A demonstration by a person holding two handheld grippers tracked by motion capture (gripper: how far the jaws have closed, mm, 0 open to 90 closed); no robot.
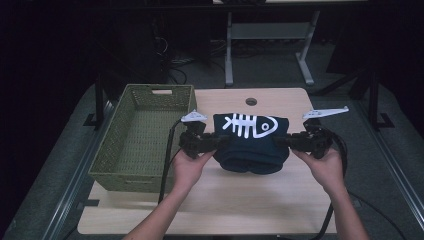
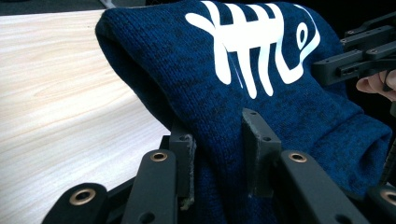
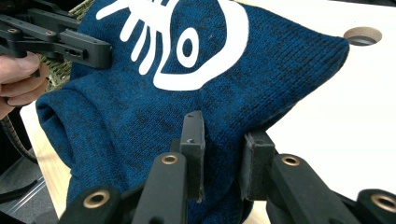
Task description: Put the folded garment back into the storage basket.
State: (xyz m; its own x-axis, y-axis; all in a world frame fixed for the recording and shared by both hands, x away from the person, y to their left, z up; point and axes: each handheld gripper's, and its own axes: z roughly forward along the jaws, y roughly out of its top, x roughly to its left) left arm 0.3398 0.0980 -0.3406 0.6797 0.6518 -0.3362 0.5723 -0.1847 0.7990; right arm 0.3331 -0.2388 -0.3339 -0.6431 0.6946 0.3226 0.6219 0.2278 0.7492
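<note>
Folded dark blue sweater (image 1: 251,142) with a white fish-skeleton print, held over the desk (image 1: 240,200) between left gripper (image 1: 214,142) and right gripper (image 1: 283,141), jaws pinching either side. Green woven basket (image 1: 141,137) just left, on the desk.

The high view is showing a dim room; the far background is sinking into near black, while the pale surface (image 1: 240,200) is catching soft light from above; a faint shadow is lying under the folded blue garment (image 1: 251,145); the picture is looking slightly soft and grainy. In the left gripper view the surface (image 2: 56,93) is glowing bright, almost washed out; the knit (image 2: 243,112) is reading sharp; the nearest linkage is blurring slightly. In the right gripper view the surface (image 3: 355,102) is glaring white, its grain lost.
</note>
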